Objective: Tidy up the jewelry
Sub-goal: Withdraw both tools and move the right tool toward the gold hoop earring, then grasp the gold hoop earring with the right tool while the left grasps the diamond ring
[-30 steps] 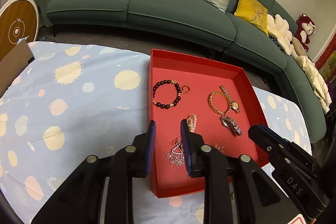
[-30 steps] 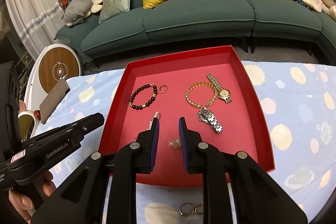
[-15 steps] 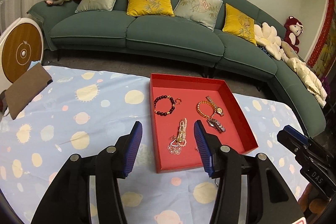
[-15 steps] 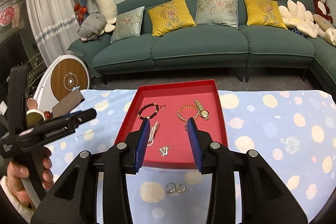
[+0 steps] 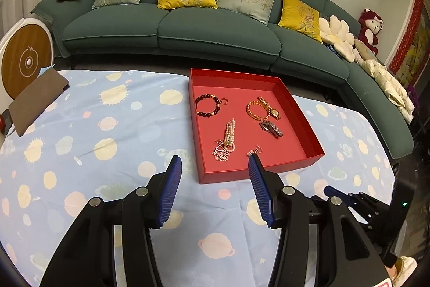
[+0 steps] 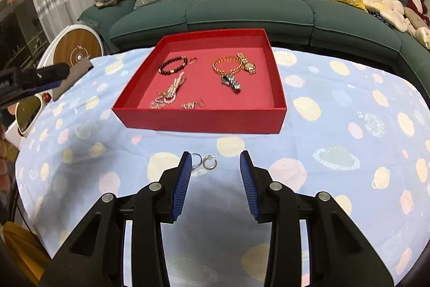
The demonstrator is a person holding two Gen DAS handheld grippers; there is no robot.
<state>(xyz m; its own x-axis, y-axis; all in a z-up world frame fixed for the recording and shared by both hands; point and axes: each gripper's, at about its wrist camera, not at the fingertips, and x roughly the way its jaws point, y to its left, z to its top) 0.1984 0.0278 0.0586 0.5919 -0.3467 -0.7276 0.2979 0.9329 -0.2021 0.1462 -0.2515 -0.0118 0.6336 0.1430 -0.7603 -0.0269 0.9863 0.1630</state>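
Grippers first: the left gripper (image 5: 215, 166) has its blue pads spread apart with nothing between them, hanging over the tablecloth (image 5: 107, 125) just short of the near edge of the red tray (image 5: 242, 175). The right gripper (image 6: 215, 162) is parted too and holds nothing. Two small hoop earrings (image 6: 204, 162) lie on the cloth just in front of it, one right beside its left pad. Inside the tray: a dark bead bracelet (image 6: 172, 65), a gold bracelet (image 6: 224, 63), a gold watch (image 6: 247, 65), a silver watch (image 6: 231, 82), a pearl strand (image 6: 172, 90) and dangly earrings (image 6: 192, 105). Green sofa (image 6: 242, 10) sits behind the table.
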